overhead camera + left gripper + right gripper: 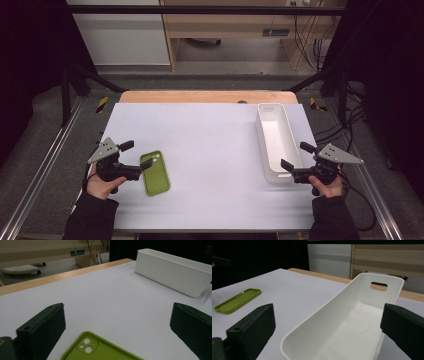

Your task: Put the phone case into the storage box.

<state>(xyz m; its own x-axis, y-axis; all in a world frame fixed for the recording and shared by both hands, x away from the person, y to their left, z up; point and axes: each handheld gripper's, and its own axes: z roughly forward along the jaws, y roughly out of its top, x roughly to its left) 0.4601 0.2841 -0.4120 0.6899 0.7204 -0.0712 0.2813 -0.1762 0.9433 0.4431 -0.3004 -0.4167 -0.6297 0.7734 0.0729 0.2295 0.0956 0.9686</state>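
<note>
A green phone case [155, 173] lies flat on the white table, hollow side up, left of centre; its camera cutouts end [86, 345] sits just ahead of my left gripper [137, 155]. That gripper stands open, its jaws wide apart with nothing pinched. A long white bin [276, 141] stands empty at the right, with a handle slot [379, 285] in its far end. My right gripper [297, 156] is open too, its jaws on either side of the bin's near end [332, 340]. The case [237, 300] lies far off to the left in the right gripper view.
The white table top [210, 150] has a wooden strip [207, 96] along its far edge. Metal rails [45, 155] run down both sides, and cables [350, 125] trail at the right. Shelving stands behind the table.
</note>
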